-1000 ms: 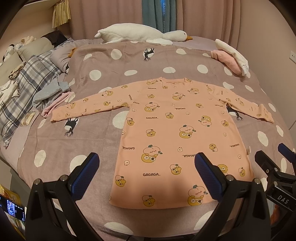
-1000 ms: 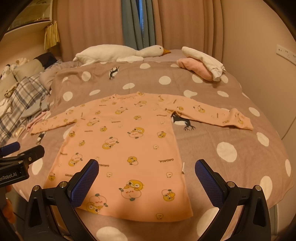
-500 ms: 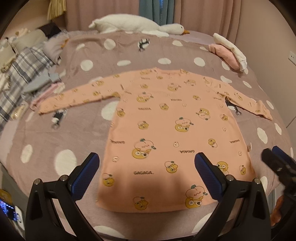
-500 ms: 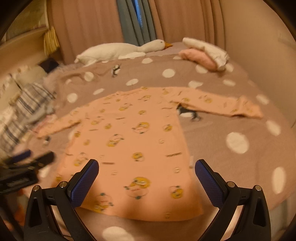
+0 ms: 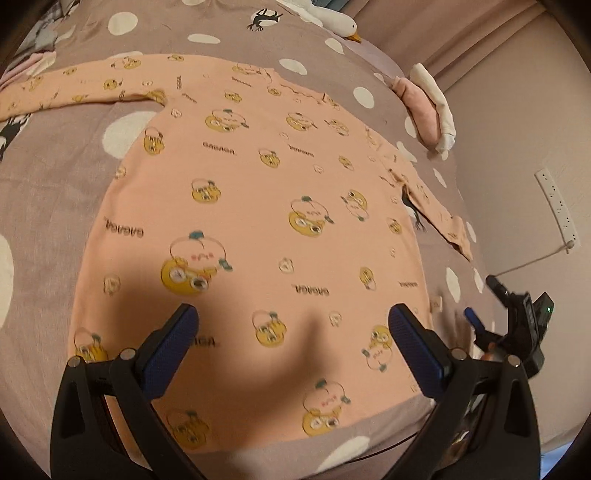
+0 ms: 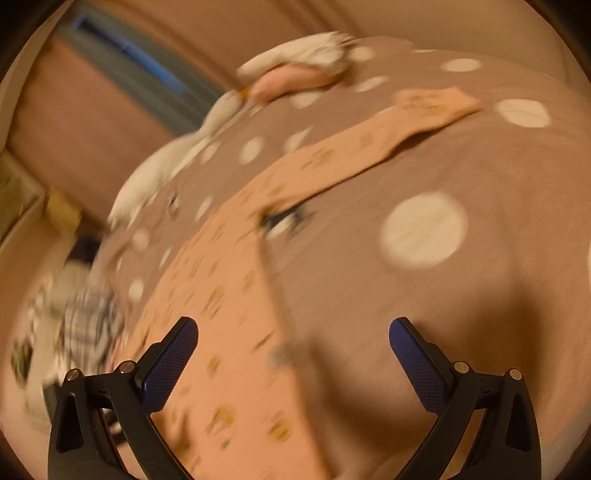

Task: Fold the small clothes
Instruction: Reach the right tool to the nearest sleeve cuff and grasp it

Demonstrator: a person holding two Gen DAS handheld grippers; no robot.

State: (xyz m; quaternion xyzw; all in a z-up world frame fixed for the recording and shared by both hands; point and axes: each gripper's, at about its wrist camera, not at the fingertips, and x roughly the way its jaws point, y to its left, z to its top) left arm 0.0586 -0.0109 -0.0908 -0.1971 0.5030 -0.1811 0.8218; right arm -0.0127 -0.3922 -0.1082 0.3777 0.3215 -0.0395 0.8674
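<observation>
A small peach long-sleeved shirt (image 5: 258, 206) with yellow cartoon prints lies flat on the spotted bedspread (image 5: 48, 192), sleeves spread out. My left gripper (image 5: 293, 325) is open and empty, low over the shirt's hem half. The right gripper also shows at the right edge of the left wrist view (image 5: 517, 325). In the blurred right wrist view my right gripper (image 6: 293, 336) is open and empty over the shirt's right side edge (image 6: 236, 295), with the right sleeve (image 6: 369, 147) stretching away ahead.
Folded pink and white clothes (image 5: 428, 107) lie at the bed's far right, near the wall. A white goose plush (image 5: 332, 20) lies at the head of the bed. More clothes and a plaid cloth (image 6: 88, 317) sit at the left. A wall socket strip (image 5: 557, 206) is to the right.
Both grippers have moved forward and down toward the shirt, both views tilting. The right wrist view has swung right over the shirt's right edge and is blurred. The shirt has not moved.
</observation>
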